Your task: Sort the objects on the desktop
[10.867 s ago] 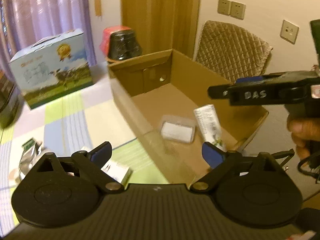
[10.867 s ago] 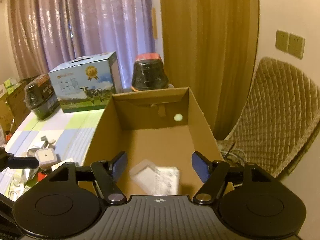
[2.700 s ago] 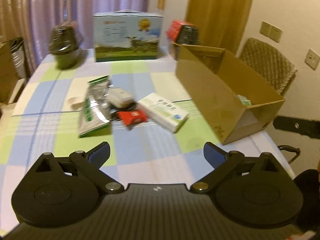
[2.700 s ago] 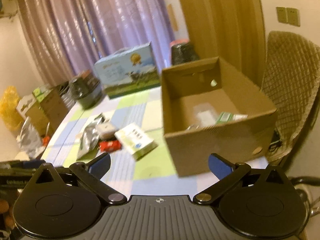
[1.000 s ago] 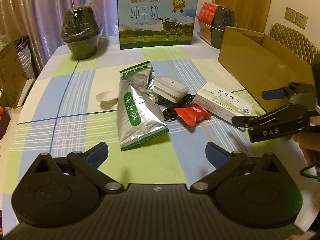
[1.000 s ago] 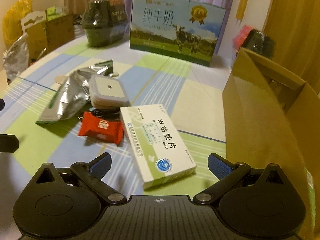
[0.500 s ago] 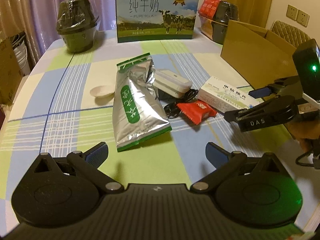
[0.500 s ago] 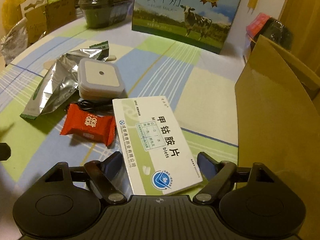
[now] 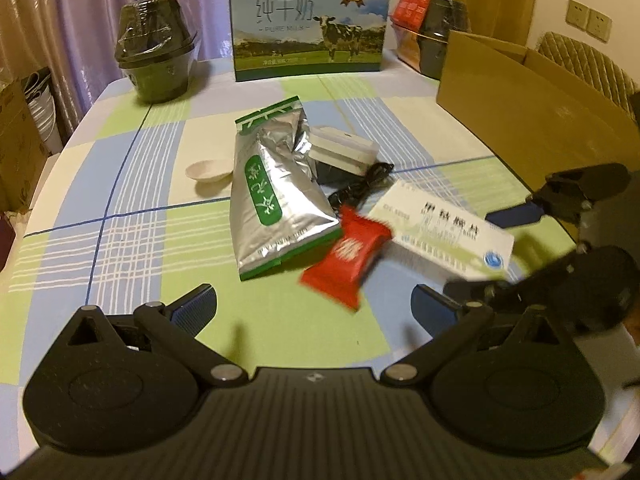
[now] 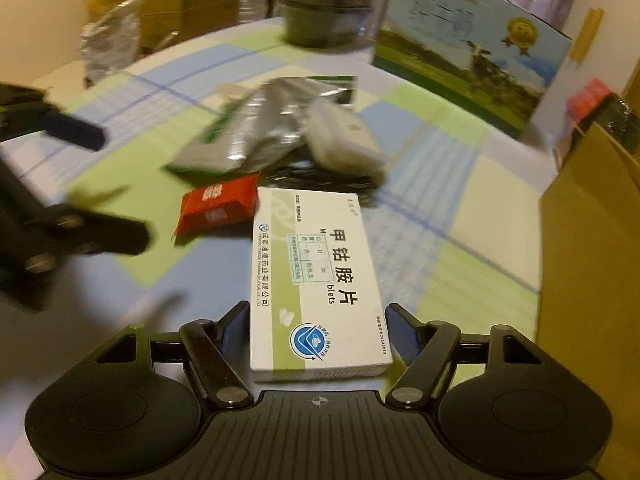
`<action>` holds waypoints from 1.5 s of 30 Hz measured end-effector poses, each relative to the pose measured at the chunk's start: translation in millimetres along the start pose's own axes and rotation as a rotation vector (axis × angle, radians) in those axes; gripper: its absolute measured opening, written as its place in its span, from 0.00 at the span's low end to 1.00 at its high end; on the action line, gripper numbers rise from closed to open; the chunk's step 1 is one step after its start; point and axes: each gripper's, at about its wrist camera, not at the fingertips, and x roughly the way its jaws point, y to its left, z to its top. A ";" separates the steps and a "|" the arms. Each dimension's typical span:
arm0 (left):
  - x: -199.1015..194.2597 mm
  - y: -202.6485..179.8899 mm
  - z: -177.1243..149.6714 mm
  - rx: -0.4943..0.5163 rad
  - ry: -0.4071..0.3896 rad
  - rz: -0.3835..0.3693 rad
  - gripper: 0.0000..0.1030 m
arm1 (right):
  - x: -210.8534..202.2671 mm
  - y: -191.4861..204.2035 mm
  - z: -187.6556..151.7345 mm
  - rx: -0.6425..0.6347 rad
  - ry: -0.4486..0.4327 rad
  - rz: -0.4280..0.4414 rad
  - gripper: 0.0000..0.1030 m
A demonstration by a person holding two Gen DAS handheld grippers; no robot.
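The right gripper is seen closed onto the near end of a white medicine box, one finger against each long side. The box's far end lies beside a red snack packet; whether the box is raised off the tablecloth cannot be told, as the view is blurred. In the left wrist view the same box is seen between the right gripper's fingers.

The left gripper is held above the tablecloth with its jaws spread wide and nothing between them. Just ahead of it the red snack packet is seen, touching a silver foil pouch.

Behind the pouch, a white case and a black cable are noted, with a small white dish to the left. An open cardboard box stands at the right edge of the table. A milk carton is set at the far side.
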 end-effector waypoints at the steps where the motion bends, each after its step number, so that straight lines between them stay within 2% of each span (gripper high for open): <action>1: -1.7 -0.5 -1.2 0.005 0.000 -0.006 0.99 | -3.9 4.0 -4.0 0.012 -0.005 0.014 0.67; 4: -4.8 -2.9 -4.1 0.026 -0.004 -0.037 0.98 | -18.3 6.1 -15.3 0.086 -0.012 0.036 0.67; 9: 2.9 -12.5 -2.6 0.132 -0.002 -0.077 0.91 | -28.2 -6.0 -30.8 0.190 -0.020 -0.064 0.67; 14: 23.8 -22.3 -0.1 0.224 0.025 -0.096 0.78 | -28.0 -7.9 -31.4 0.188 -0.036 -0.080 0.68; 17: 30.4 -27.1 -0.4 0.308 -0.001 -0.103 0.77 | -27.1 -10.1 -31.8 0.195 -0.043 -0.078 0.68; 20: 40.8 -27.5 1.5 0.328 0.024 -0.118 0.69 | -28.3 -12.1 -35.7 0.195 -0.049 -0.079 0.68; 22: 43.1 -28.1 2.2 0.338 0.024 -0.124 0.68 | -27.0 -12.6 -36.5 0.194 -0.049 -0.076 0.68; 24: 42.6 -29.1 2.9 0.337 0.023 -0.130 0.57 | -26.5 -13.0 -37.3 0.201 -0.051 -0.076 0.68; 25: 42.3 -29.7 3.1 0.336 0.029 -0.131 0.45 | -26.4 -13.6 -37.8 0.209 -0.051 -0.075 0.68; 26: 40.9 -30.6 3.0 0.334 0.035 -0.133 0.40 | -26.8 -13.4 -38.3 0.211 -0.054 -0.077 0.68; 29: 34.4 -37.8 -1.8 0.343 0.046 -0.134 0.38 | -28.9 -11.9 -40.0 0.220 -0.059 -0.082 0.68; 34: 20.3 -52.3 -14.5 0.367 0.046 -0.140 0.38 | -37.4 -8.9 -47.0 0.249 -0.062 -0.079 0.68; 36: 15.7 -55.2 -18.9 0.356 0.057 -0.146 0.53 | -41.8 -7.3 -50.8 0.263 -0.064 -0.073 0.68; 37: 12.3 -55.1 -21.0 0.339 0.060 -0.159 0.64 | -44.1 -6.7 -53.1 0.270 -0.065 -0.073 0.68; 38: 8.6 -54.6 -22.4 0.321 0.057 -0.170 0.70 | -46.5 -6.0 -55.2 0.277 -0.065 -0.076 0.68; 41: -0.4 -51.3 -23.5 0.268 0.032 -0.177 0.73 | -52.3 -4.2 -60.1 0.301 -0.064 -0.093 0.68; 45: 6.5 -48.0 -23.0 0.247 0.044 -0.141 0.73 | -56.8 -1.3 -67.0 0.311 -0.064 -0.141 0.68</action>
